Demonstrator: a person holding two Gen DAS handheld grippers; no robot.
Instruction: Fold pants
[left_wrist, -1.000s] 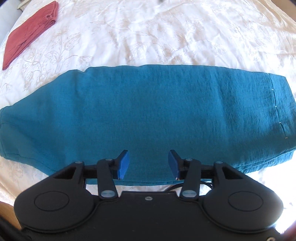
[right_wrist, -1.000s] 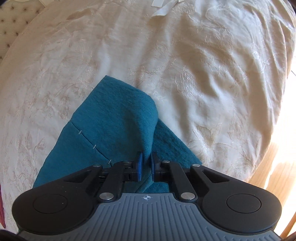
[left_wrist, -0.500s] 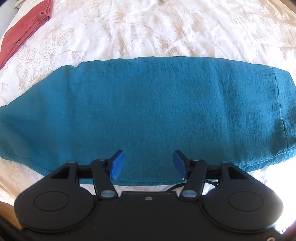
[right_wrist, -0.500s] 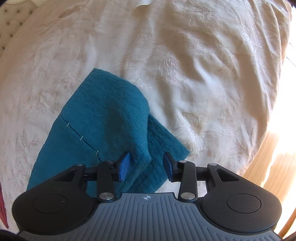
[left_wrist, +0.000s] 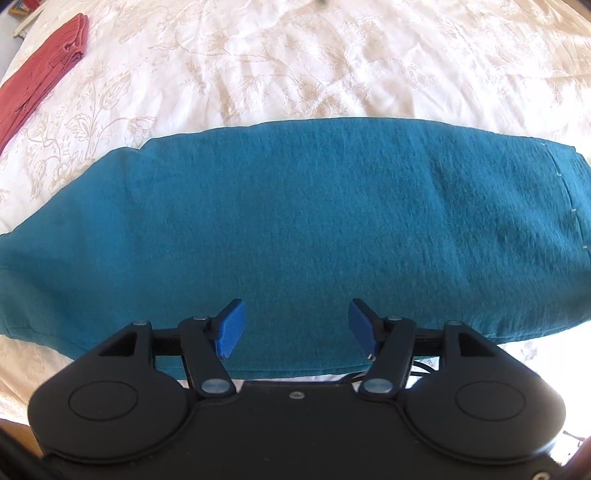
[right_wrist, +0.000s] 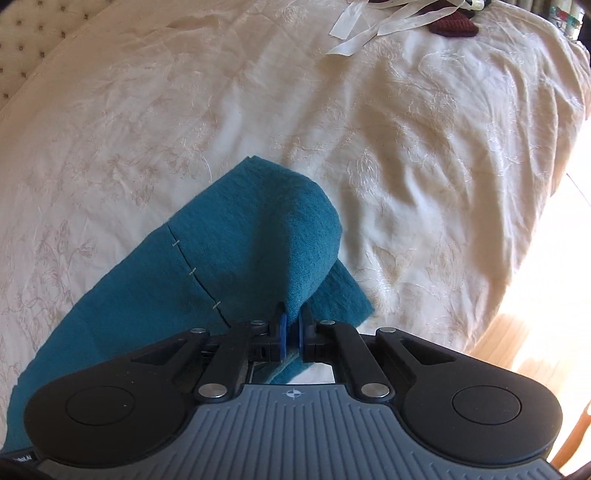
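Teal pants (left_wrist: 295, 229) lie flat and lengthwise across a cream embroidered bedspread (left_wrist: 295, 66), folded in half along their length. My left gripper (left_wrist: 295, 328) hangs straight above their near edge, open, its blue pads apart with nothing between them. In the right wrist view the hem end of the pants (right_wrist: 236, 251) is lifted into a peak. My right gripper (right_wrist: 291, 328) is shut on that raised cloth, blue pads pinching the fabric. A stitched seam with pale tacks crosses the leg near the hem.
A folded red garment (left_wrist: 40, 85) lies at the far left of the bed. White ribbon strips (right_wrist: 373, 26) and a dark maroon item (right_wrist: 454, 26) lie at the far side. The bed's edge falls off at the right, with wooden floor (right_wrist: 524, 343) below.
My right gripper opened, shifted along the hem, then shut again on the cloth and raised it. The left gripper's jaws widened a little and it stayed over the near edge.
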